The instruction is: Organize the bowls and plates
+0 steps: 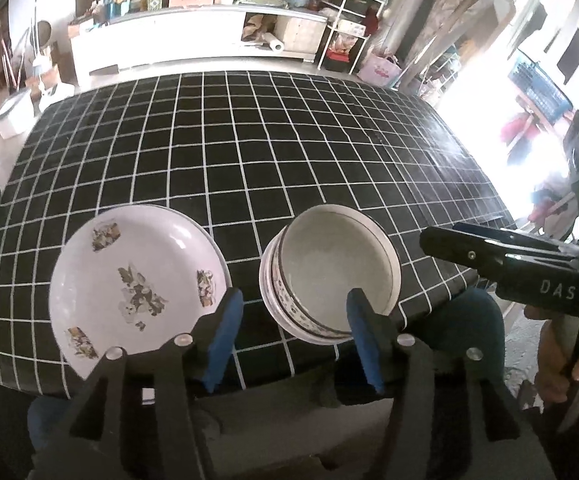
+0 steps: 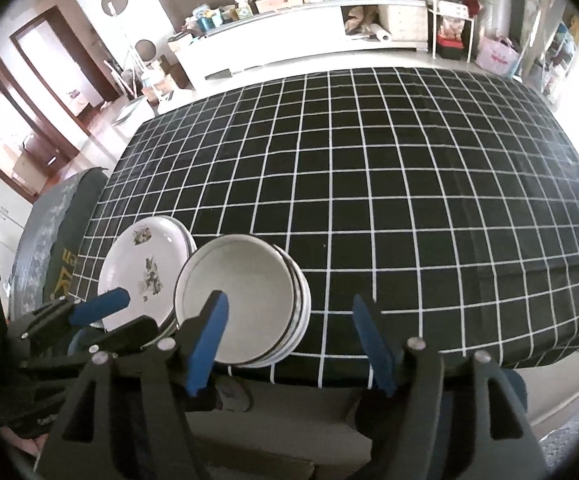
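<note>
Plainly, the stack of white glazed ceramic bowls [image 1: 331,272] beside the stack of white floral ceramic plates [image 1: 137,284] near the black checked surface [image 1: 249,140] edge looks heavy, slippery, breakable—best pinched at the rim by the left gripper [image 1: 293,336] or right gripper [image 2: 289,344], both wide and empty.

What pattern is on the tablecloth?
The tablecloth is black with a white grid of squares, shown best in the right wrist view.

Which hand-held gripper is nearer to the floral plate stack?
Left. The left hand-held gripper hovers open just beside the floral plate stack; the right hand-held gripper, also open, is beyond the bowls.
</note>
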`<state>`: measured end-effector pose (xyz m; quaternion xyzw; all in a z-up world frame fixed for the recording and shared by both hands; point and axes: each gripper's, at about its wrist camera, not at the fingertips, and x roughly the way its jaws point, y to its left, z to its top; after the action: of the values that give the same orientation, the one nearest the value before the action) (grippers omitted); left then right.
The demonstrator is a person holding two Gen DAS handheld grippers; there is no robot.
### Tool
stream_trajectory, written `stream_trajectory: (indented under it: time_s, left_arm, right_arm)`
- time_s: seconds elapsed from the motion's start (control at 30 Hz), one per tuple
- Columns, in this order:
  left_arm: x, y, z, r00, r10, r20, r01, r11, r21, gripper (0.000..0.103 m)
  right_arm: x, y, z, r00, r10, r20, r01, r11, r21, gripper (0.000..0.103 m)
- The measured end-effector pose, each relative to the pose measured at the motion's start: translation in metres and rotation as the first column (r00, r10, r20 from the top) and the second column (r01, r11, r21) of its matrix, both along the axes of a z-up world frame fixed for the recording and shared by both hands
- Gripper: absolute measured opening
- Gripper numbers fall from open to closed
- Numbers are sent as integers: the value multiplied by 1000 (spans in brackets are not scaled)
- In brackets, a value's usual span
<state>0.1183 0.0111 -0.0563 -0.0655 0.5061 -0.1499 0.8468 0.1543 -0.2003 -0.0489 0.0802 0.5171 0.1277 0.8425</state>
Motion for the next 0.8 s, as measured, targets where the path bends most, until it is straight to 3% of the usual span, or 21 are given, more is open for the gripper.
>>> stream_trajectory:
  time_s: [0.37,0.8]
  left_arm:
    - [32,-4,-36,994,-33,-104,29,999,-36,64]
    - [53,-13,-79,978,-71,-195,65,997,-41,64]
  right_arm:
    - [30,1,-41,992,-12,-124,17,999,41,70]
    - [45,2,-85,967,-1,-255,26,995,95,70]
